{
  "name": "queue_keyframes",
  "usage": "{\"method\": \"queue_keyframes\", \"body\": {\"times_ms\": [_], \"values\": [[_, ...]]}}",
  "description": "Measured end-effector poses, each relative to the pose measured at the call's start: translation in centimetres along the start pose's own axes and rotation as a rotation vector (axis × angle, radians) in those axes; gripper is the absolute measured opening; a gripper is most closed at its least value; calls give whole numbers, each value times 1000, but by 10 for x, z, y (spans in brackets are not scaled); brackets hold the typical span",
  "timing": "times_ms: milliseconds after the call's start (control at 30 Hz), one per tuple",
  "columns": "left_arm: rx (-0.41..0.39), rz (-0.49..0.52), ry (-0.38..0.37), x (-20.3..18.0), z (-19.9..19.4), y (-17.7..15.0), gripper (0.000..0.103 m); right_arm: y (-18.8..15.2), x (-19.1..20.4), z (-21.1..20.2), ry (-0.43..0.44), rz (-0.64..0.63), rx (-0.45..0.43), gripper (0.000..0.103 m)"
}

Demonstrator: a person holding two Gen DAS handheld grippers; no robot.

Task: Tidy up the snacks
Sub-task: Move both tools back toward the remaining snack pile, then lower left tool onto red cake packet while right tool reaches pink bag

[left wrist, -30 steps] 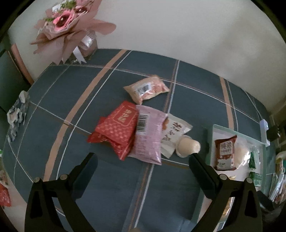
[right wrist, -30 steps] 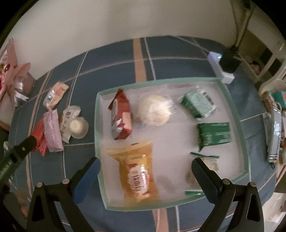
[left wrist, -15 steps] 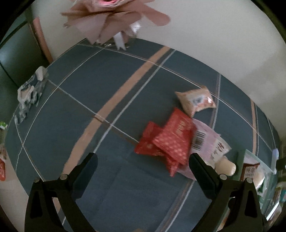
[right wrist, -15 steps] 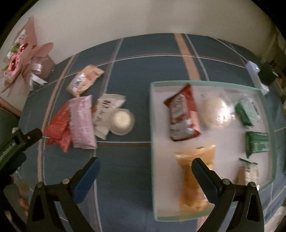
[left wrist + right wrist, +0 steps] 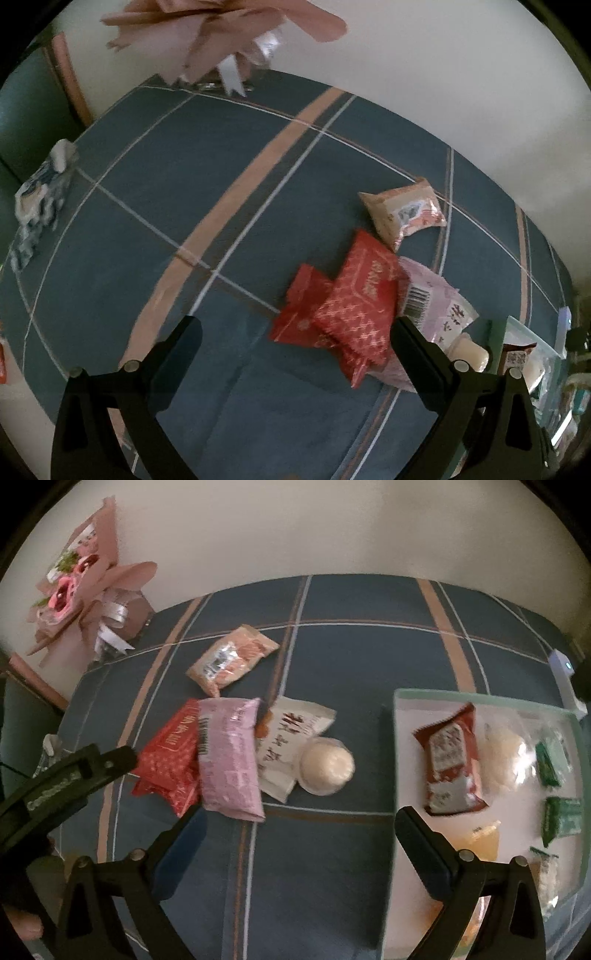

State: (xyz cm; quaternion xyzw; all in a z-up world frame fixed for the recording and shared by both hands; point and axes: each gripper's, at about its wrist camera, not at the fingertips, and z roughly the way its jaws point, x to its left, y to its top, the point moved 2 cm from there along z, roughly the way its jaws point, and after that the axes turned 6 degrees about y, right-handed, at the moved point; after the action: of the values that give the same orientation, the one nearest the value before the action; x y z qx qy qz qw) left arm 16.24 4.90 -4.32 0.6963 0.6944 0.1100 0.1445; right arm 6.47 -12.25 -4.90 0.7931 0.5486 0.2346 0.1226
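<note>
Loose snacks lie on the blue plaid cloth: red packets (image 5: 170,760) (image 5: 354,302), a pink packet (image 5: 229,760) (image 5: 424,291), a white packet with dark lettering (image 5: 291,738), a round pale bun (image 5: 327,766) (image 5: 467,350) and a peach packet (image 5: 231,659) (image 5: 404,212). The pale green tray (image 5: 480,696) at the right holds a brown-red packet (image 5: 452,760), a wrapped bun, several green packets and an orange one. My right gripper (image 5: 295,834) is open over the cloth between the pile and the tray. My left gripper (image 5: 295,345) is open, just short of the red packets.
A pink wrapped flower bouquet (image 5: 81,590) stands at the table's far left corner against the wall. A white power strip (image 5: 563,668) lies beyond the tray. Blue and white packets (image 5: 37,206) sit at the table's left edge. The left gripper's body (image 5: 62,782) reaches in beside the red packets.
The right gripper has swung left from above the tray to the loose pile. The left gripper's view turned left, then closed in on the red packets.
</note>
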Motion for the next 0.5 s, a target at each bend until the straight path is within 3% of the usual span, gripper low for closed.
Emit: {"method": "queue_keyframes", "body": {"times_ms": [200, 267, 500], "values": [[-1, 23, 8, -3, 8, 9, 101, 6, 17, 11, 53, -37, -9, 98], [-1, 21, 8, -1, 11, 14, 101, 8, 23, 18, 52, -51, -6, 89], [12, 30, -21, 0, 23, 24, 101, 16, 35, 44, 79, -58, 16, 77]]}}
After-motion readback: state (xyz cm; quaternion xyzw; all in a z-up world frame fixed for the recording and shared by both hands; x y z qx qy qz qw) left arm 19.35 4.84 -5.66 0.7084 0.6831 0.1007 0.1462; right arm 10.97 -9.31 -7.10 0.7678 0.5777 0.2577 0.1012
